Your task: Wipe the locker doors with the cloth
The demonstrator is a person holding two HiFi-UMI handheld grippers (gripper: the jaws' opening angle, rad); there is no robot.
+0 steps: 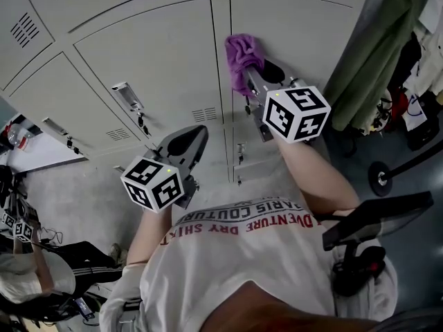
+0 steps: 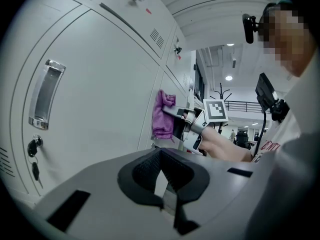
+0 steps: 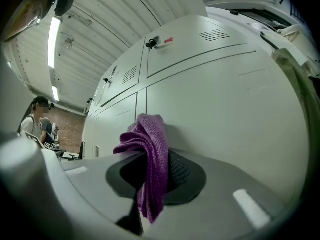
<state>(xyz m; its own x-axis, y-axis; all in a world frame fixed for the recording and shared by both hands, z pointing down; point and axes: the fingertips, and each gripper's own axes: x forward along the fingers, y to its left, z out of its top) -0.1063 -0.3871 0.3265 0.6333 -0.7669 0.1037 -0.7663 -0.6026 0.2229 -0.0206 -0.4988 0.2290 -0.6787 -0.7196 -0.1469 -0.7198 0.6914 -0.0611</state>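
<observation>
Your right claw (image 1: 261,71) holds the purple cloth (image 1: 241,55) against a locker door (image 1: 297,26)
Your right claw is pinching the cloth, whose bunched folds press on the grey door's left edge, just beside the seam (image 1: 223,61) with the next door. Your left claw (image 1: 185,144) is pressed together on nothing, lower and left of the cloth, near a door handle (image 1: 127,95)

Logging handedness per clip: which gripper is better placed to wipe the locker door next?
Right. The right gripper is shut on the purple cloth, at the locker door; the left gripper holds nothing and sits lower.
</observation>
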